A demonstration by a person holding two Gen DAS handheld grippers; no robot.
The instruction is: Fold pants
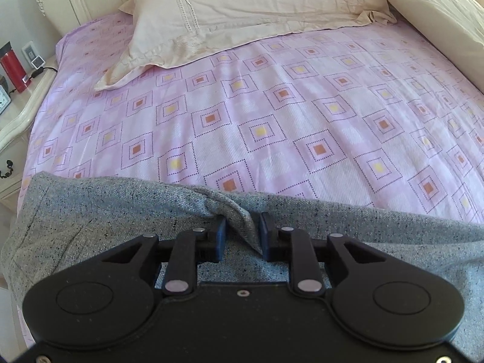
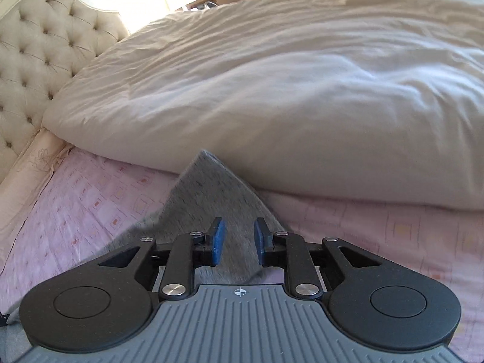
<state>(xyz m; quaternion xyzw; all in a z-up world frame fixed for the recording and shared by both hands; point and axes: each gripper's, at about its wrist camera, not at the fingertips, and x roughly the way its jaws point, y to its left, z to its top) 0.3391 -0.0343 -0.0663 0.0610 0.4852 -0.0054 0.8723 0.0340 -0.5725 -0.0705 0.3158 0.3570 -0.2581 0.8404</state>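
Note:
The grey speckled pants (image 1: 121, 211) lie along the near edge of the bed in the left wrist view. My left gripper (image 1: 243, 234) has its blue pads on either side of a raised ridge of the grey fabric, which fills the narrow gap between them. In the right wrist view a pointed end of the pants (image 2: 208, 193) rises in front of the white duvet. My right gripper (image 2: 239, 239) has its jaws partly closed around this grey cloth, with gaps beside the pads.
A pink patterned sheet (image 1: 272, 121) covers the bed. A beige pillow (image 1: 242, 9) lies at the head. A bulky white duvet (image 2: 272, 90) fills the right side. A tufted headboard (image 2: 39, 45) stands behind. A nightstand (image 1: 18, 99) with a red bottle is at the left.

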